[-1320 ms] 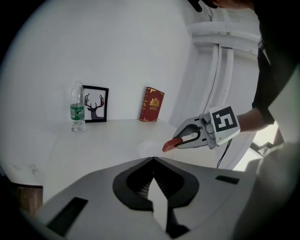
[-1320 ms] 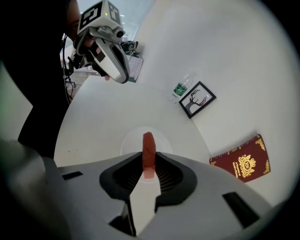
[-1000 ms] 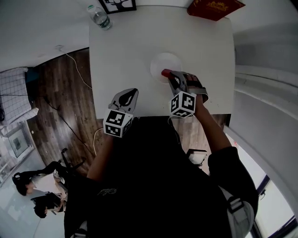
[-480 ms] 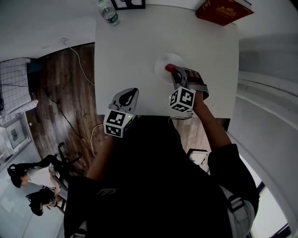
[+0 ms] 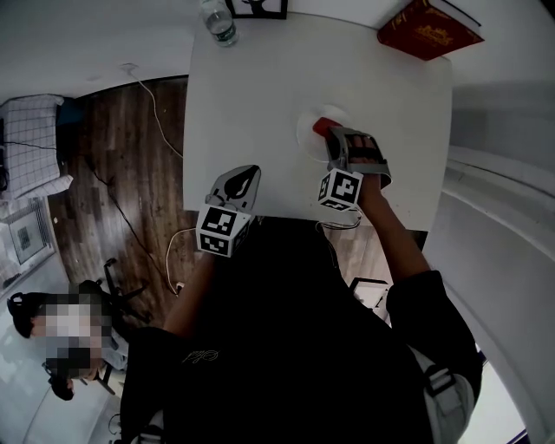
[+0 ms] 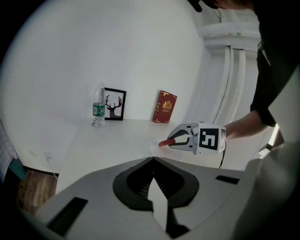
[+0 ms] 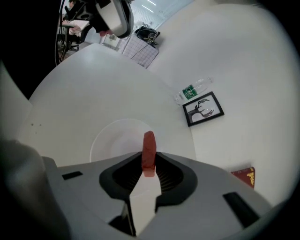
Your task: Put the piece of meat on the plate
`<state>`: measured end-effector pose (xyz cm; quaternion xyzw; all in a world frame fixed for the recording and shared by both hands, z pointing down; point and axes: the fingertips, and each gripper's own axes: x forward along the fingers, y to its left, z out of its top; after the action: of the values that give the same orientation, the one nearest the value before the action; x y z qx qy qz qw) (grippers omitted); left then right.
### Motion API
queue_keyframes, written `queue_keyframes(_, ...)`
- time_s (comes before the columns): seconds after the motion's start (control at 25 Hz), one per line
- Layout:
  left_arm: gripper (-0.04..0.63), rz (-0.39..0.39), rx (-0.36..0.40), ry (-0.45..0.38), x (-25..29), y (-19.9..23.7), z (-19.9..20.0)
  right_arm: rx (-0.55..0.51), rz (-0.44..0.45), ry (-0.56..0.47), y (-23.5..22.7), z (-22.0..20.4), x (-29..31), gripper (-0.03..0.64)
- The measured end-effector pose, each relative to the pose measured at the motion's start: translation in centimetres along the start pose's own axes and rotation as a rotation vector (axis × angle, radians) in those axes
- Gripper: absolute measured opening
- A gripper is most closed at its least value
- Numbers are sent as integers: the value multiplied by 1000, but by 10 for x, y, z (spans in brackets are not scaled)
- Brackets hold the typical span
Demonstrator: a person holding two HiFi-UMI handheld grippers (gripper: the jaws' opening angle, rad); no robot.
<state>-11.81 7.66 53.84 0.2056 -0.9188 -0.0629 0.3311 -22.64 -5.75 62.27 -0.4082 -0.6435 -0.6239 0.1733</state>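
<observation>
White table [image 5: 251,95] fills the middle of the head view, and the person leans over its near edge with a gripper in each hand. At the far right corner stands a red book [image 5: 429,29]. Along the far edge there's a framed deer picture [image 6: 114,104], with a water bottle [image 5: 218,19] just beside it. Towards the right side sits a pale round plate [image 5: 305,130].

The left gripper [image 6: 152,160] hangs at the near edge, well apart from the plate, its jaws together with nothing between them. The right gripper [image 7: 149,161] is out over the plate, jaws clamped on the piece of meat [image 7: 149,143]. It's a red slab held on edge, with its free end poking forward above the plate. Whether it touches the plate, I can't tell.
</observation>
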Motion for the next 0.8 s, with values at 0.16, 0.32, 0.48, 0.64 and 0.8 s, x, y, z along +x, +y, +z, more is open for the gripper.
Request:
queue_keyframes(0.16,3,11,-7,-1,-1,3,-1,-21,-3,7,3,0,3,104)
queue_keyframes(0.32,3,16,-10,-2,-1,6,0,-6,10,25,9,-3,8,118)
queue_keyframes(0.48,3,19,-6,0,-2,9,0,-17,21,49,14,-4,9,137)
queue_keyframes(0.64,3,23,-10,2,-2,11,1,-12,69,41,21,-3,12,155)
queue_keyframes(0.8,3,25,-9,1,-1,13,2,18,105,37,22,-4,14,165)
